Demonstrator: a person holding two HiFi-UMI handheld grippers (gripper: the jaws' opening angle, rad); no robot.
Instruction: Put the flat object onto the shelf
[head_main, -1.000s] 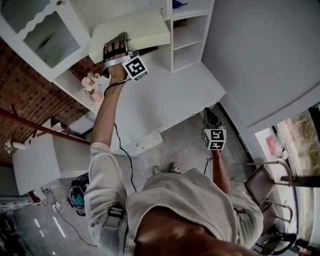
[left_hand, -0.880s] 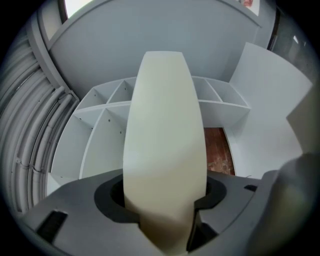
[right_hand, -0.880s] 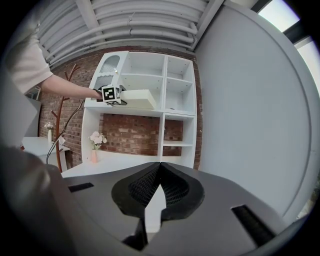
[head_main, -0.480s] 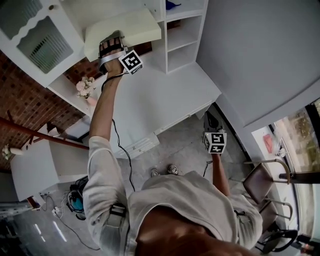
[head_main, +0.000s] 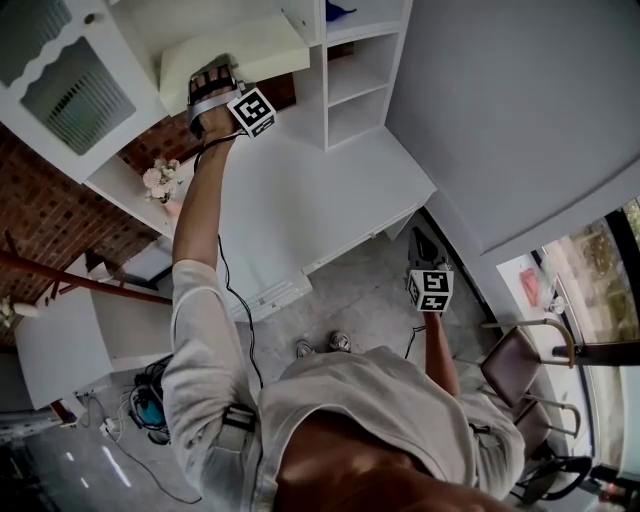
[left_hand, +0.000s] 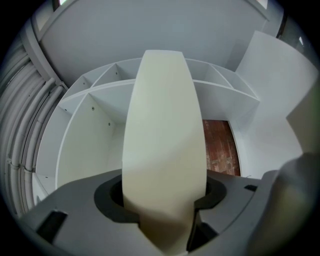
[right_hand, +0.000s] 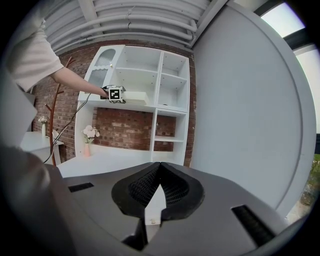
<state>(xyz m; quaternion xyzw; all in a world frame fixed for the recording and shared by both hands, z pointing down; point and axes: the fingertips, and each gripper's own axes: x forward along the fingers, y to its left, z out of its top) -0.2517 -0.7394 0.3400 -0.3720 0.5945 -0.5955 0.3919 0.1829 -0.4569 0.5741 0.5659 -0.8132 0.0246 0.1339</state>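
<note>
The flat object (head_main: 235, 55) is a cream slab, and my left gripper (head_main: 215, 92) is shut on its near edge. In the left gripper view the slab (left_hand: 165, 130) stands on edge between the jaws and points level into the white shelf unit (left_hand: 85, 145). In the right gripper view the slab (right_hand: 138, 98) reaches into a wide upper compartment of that shelf unit (right_hand: 172, 75), with the left gripper (right_hand: 116, 94) behind it. My right gripper (head_main: 425, 245) hangs low at the right beside the grey wall. In its own view the right gripper (right_hand: 159, 166) is shut with nothing in it.
A white desk top (head_main: 300, 200) lies under the shelves, against a brick wall (head_main: 50, 190). A vase of flowers (head_main: 157, 182) stands at its left end. A glass cabinet door (head_main: 70, 85) is left of the slab. A chair (head_main: 525, 365) stands at the right.
My left gripper has carried the slab further up and left in the head view, deeper toward the shelf unit. The right gripper has barely shifted.
</note>
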